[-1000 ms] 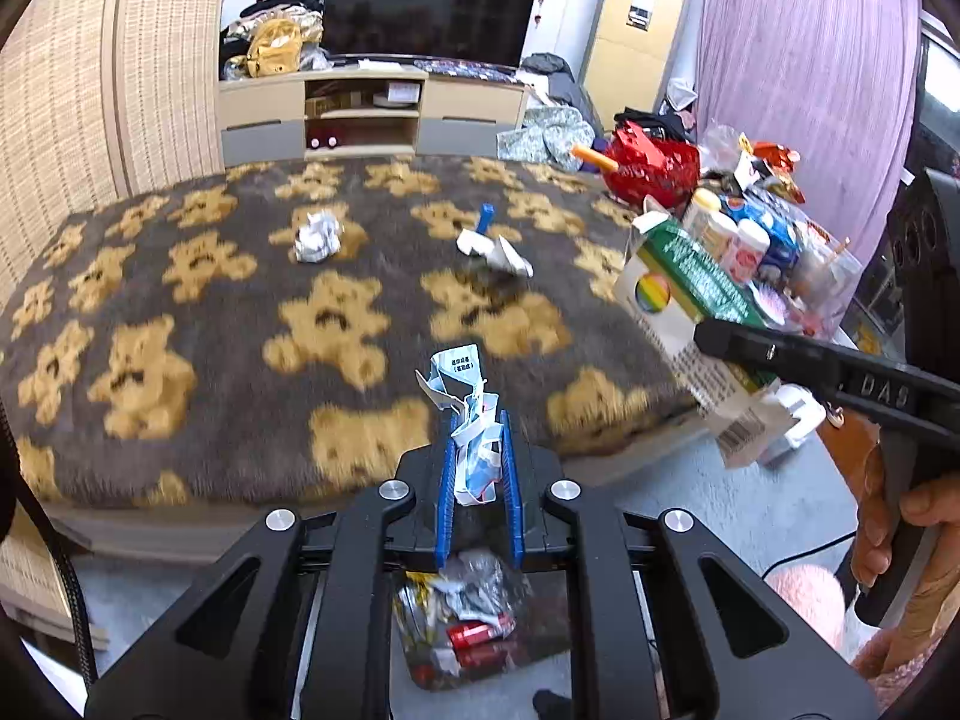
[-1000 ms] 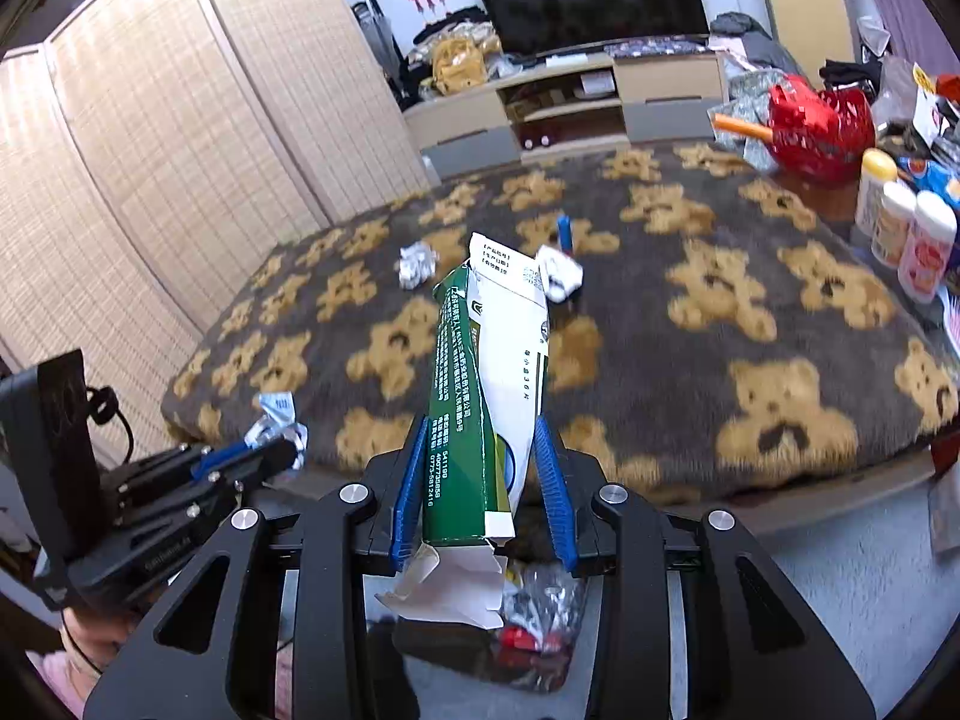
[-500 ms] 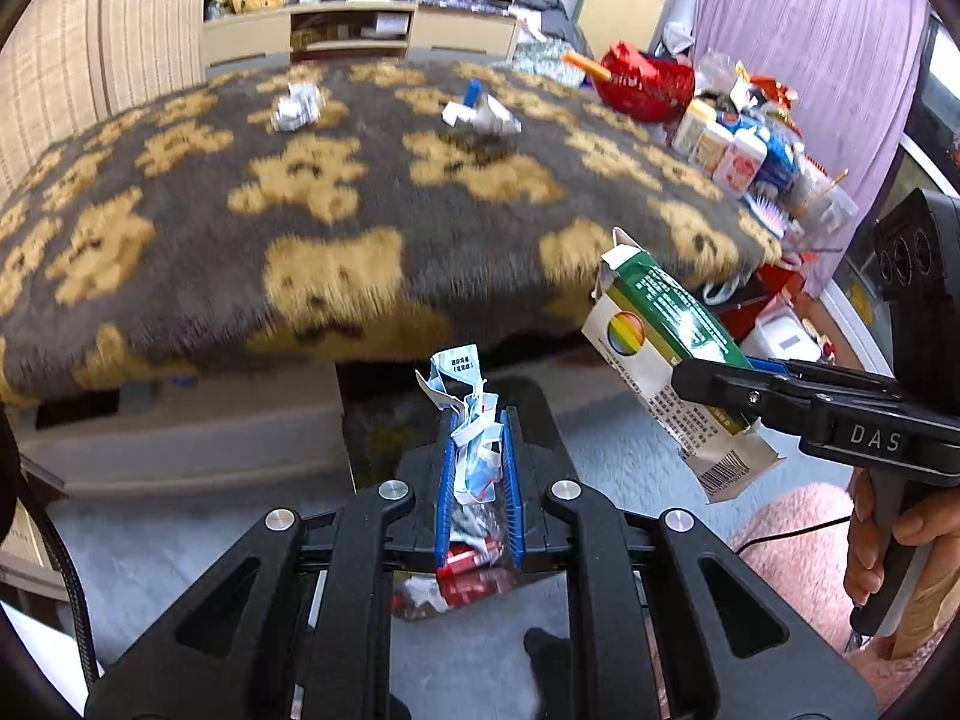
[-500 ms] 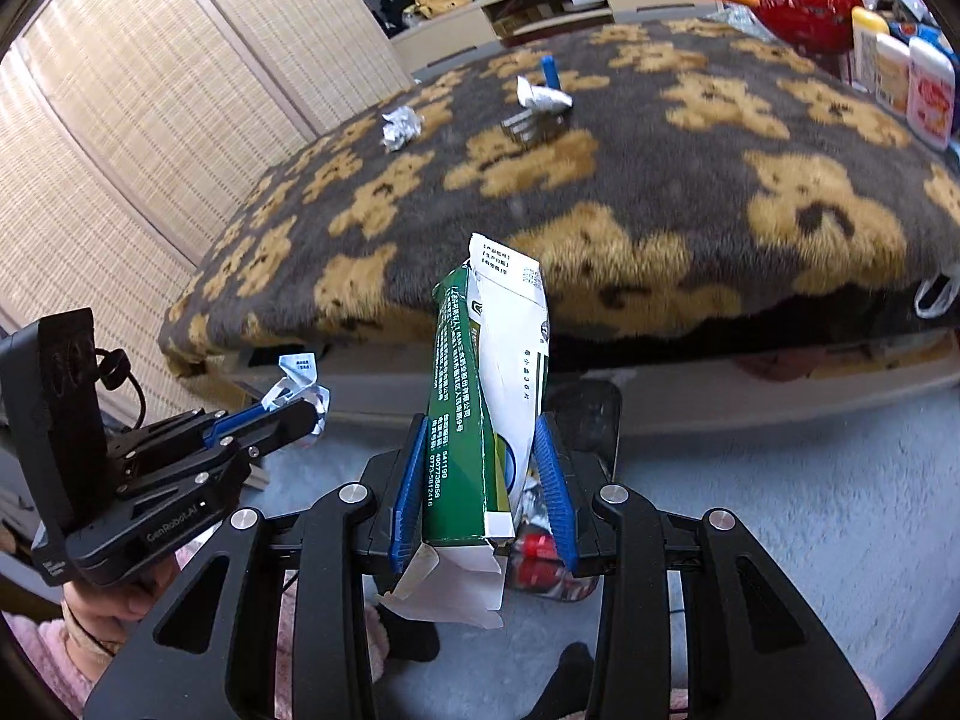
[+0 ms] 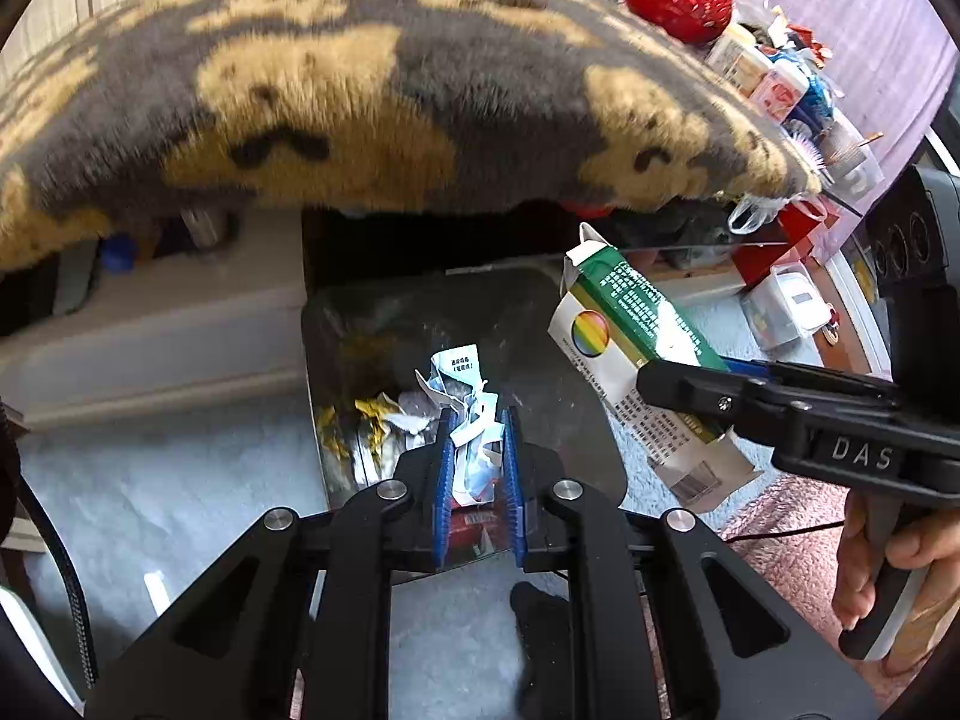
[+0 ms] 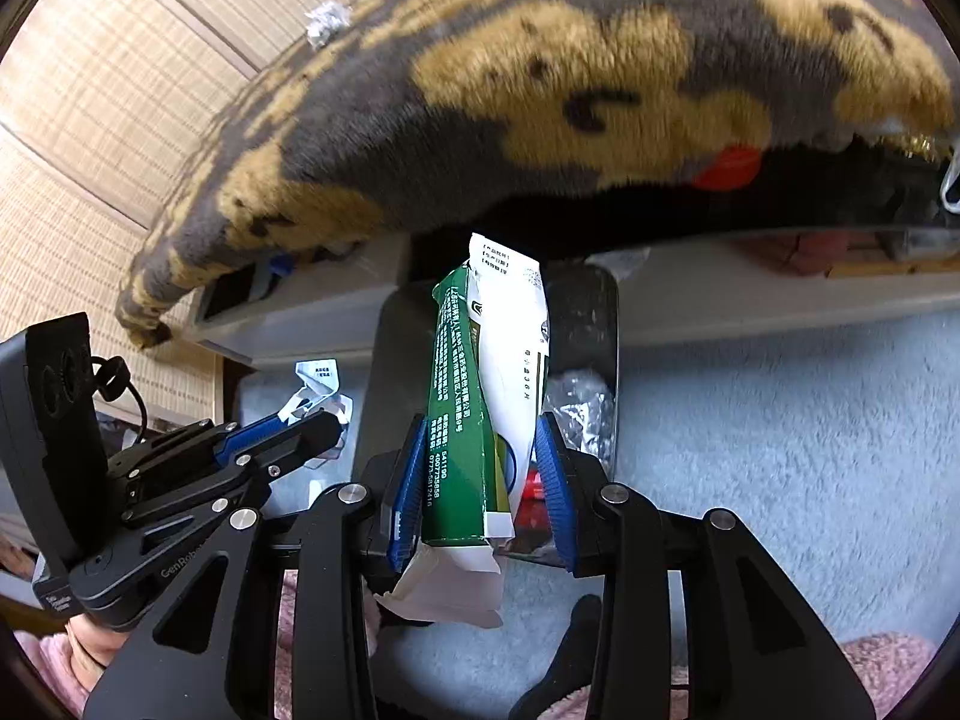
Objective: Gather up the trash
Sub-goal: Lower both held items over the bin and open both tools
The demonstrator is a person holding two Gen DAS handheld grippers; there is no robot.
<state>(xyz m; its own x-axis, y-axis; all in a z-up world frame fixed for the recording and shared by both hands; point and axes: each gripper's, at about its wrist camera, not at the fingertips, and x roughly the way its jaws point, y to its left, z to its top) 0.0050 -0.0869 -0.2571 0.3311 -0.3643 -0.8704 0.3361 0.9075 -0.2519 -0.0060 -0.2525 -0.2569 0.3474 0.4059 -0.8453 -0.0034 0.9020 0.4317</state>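
Hovering over the dark trash bin (image 5: 420,324), left gripper (image 5: 477,456) pinched crumpled paper scrap (image 5: 465,414); right gripper (image 6: 483,480) clamped the green-white carton (image 6: 486,396) just beside the bin's rim. Risks: the light, springy scrap could snag on the ribbed blue pads (image 5: 445,468); the long, crushed carton, thin cardboard with a torn flap, could clip the rim and miss onto the pale fuzzy carpet (image 6: 780,450).

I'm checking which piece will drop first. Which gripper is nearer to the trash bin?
Left. The left gripper holds crumpled paper directly over the trash bin; the right gripper holds the green carton over its right edge.
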